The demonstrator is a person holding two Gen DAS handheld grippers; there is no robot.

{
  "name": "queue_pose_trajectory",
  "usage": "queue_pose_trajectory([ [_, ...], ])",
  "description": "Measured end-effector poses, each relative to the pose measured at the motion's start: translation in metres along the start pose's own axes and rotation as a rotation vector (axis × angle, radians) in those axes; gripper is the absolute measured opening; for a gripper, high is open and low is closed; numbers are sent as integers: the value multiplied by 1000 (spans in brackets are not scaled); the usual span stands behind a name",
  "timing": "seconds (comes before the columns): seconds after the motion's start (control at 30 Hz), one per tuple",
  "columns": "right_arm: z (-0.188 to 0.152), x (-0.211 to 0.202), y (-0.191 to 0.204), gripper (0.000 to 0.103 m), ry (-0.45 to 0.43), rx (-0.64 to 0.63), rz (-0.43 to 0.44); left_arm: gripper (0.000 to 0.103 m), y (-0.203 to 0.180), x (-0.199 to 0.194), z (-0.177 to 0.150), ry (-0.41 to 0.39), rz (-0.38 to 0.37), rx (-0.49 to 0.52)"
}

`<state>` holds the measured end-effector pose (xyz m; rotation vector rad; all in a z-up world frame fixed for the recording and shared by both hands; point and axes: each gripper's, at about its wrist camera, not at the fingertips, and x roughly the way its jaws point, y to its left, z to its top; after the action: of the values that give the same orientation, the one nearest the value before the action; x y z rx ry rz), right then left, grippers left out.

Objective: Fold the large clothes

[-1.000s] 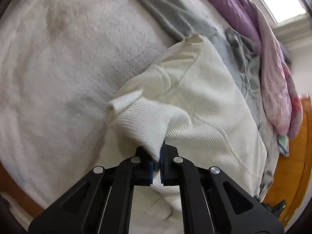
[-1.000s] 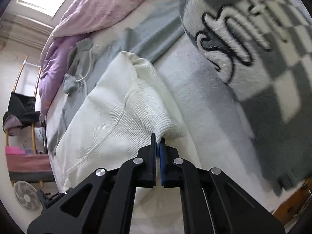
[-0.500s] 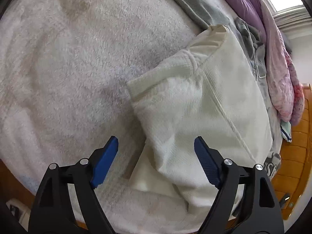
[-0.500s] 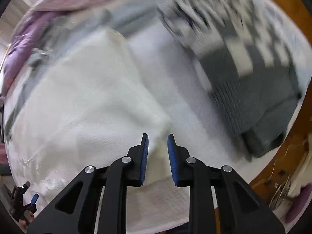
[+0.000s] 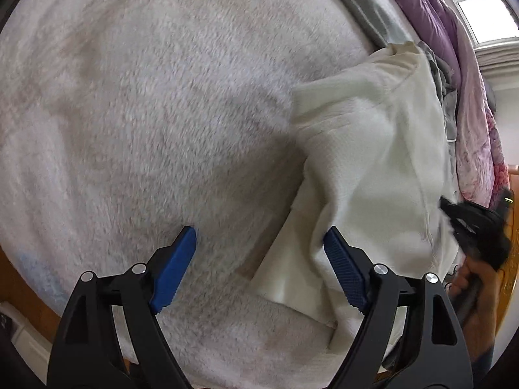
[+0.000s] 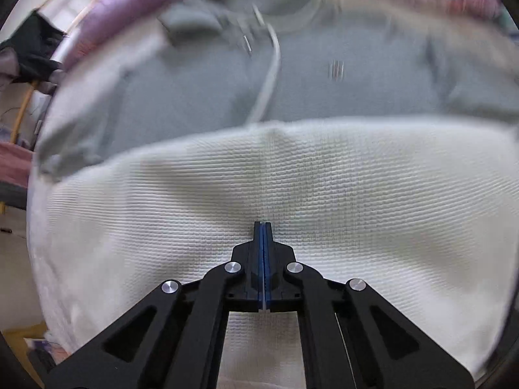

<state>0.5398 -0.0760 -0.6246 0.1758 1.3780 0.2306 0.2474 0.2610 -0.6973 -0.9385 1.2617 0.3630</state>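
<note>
Left wrist view: left gripper (image 5: 259, 253) spread wide, holding nothing, over fluffy blanket (image 5: 146, 113); cream sweater (image 5: 373, 162) lies folded to its right, right pad at its edge. Right gripper (image 6: 263, 227) pressed together above sweater (image 6: 292, 194), no cloth between pads; grey hoodie (image 6: 324, 81) just beyond.

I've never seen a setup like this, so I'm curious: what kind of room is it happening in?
Most likely a bedroom. A cream sweater lies on a fluffy white blanket that looks like bedding, a bunched purple quilt sits beyond it under a window, and a grey hoodie is spread nearby.
</note>
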Motion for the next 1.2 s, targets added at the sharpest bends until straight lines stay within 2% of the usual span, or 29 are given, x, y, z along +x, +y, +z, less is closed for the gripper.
queue_pose_trajectory([
  [0.07, -2, -1, -11, 0, -6, 72, 47, 82, 1, 1, -4, -3, -9, -5],
  [0.13, -14, -11, -16, 0, 15, 91, 47, 83, 2, 1, -7, -10, -18, -6],
  [0.33, -91, -38, -22, 0, 86, 114, 52, 83, 3, 4, -15, -7, -47, -31],
  [0.4, -111, -43, -26, 0, 72, 117, 51, 83, 2, 7, -18, -9, -41, -16],
  [0.47, -135, -28, -35, 0, 148, 167, 74, 83, -3, 10, -21, -15, -34, 7],
  [0.5, -142, -25, -39, 0, 134, 173, 87, 83, -5, 11, -22, -16, -27, 18],
  [0.57, -147, -22, -35, 0, 85, 101, 72, 82, -16, 18, -22, -16, -20, 38],
  [0.67, -147, -25, -32, 0, 81, 93, 64, 81, -20, 19, -24, -18, -13, 53],
  [0.73, -149, -31, -30, 0, 79, 82, 68, 64, -30, 23, -27, -18, -9, 60],
  [0.77, -150, -33, -29, 3, 80, 72, 70, 57, -32, 23, -27, -6, -33, 64],
  [0.8, -154, -39, -28, 3, 75, 48, 67, 44, -35, 24, -27, 5, -45, 64],
  [0.87, -162, -45, -16, 8, 55, -35, 66, 33, -45, 29, -30, 29, -47, 72],
  [0.9, -168, -51, -13, 10, 43, -69, 78, 15, -48, 31, -29, 38, -52, 78],
  [0.93, -175, -58, -4, 10, 24, -129, 100, 6, -49, 32, -28, 47, -52, 74],
  [0.97, -182, -64, 6, 19, 3, -182, 115, 6, -50, 31, -28, 52, -62, 66],
  [1.0, -188, -69, 12, 35, -13, -216, 131, 5, -55, 28, -25, 50, -90, 50],
  [1.07, -203, -81, 33, 51, -58, -302, 200, 5, -61, 13, -22, 38, -165, 31],
  [1.1, -208, -83, 41, 54, -71, -333, 241, 5, -69, 0, -23, 23, -221, 25],
  [1.2, -224, -88, 77, 60, -92, -448, 347, 5, -82, -18, -23, 19, -306, 20],
])
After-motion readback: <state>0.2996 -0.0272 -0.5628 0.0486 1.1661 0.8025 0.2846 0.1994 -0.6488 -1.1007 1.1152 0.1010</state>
